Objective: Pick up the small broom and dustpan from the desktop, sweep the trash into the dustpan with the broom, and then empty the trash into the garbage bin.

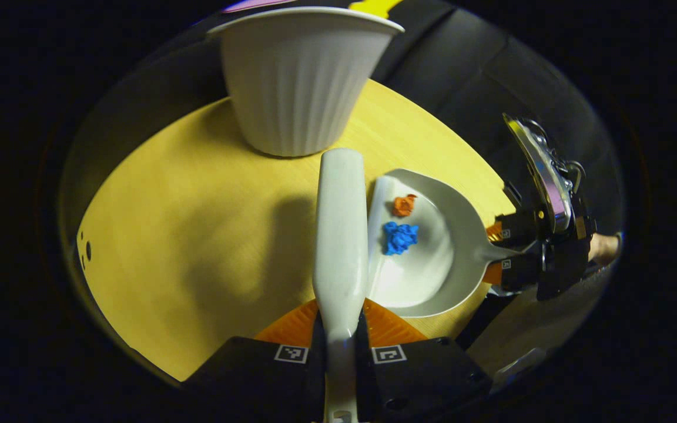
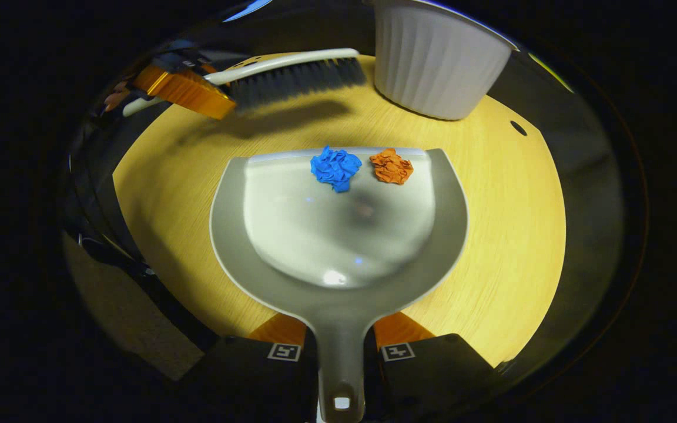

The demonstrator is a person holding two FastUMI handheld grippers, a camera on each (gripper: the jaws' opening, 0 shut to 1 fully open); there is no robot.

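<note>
My left gripper (image 1: 341, 324) is shut on the white handle of the small broom (image 1: 339, 235), which points forward over the wooden desktop (image 1: 197, 247). Right of it lies the grey dustpan (image 1: 432, 264), holding a blue paper wad (image 1: 400, 237) and an orange wad (image 1: 404, 205). In the right gripper view, my right gripper (image 2: 340, 333) is shut on the handle of the dustpan (image 2: 338, 247), flat on the desktop (image 2: 509, 235). The blue wad (image 2: 335, 167) and orange wad (image 2: 391, 166) sit near its front lip. The broom (image 2: 291, 75), dark bristles down, hovers beyond.
A white ribbed garbage bin (image 1: 303, 82) stands on the far side of the desktop, also at the top of the right gripper view (image 2: 438, 59). The other gripper (image 1: 496, 252) and the hand holding it sit at the desktop's right edge. Small dark holes (image 1: 87, 249) mark the desktop.
</note>
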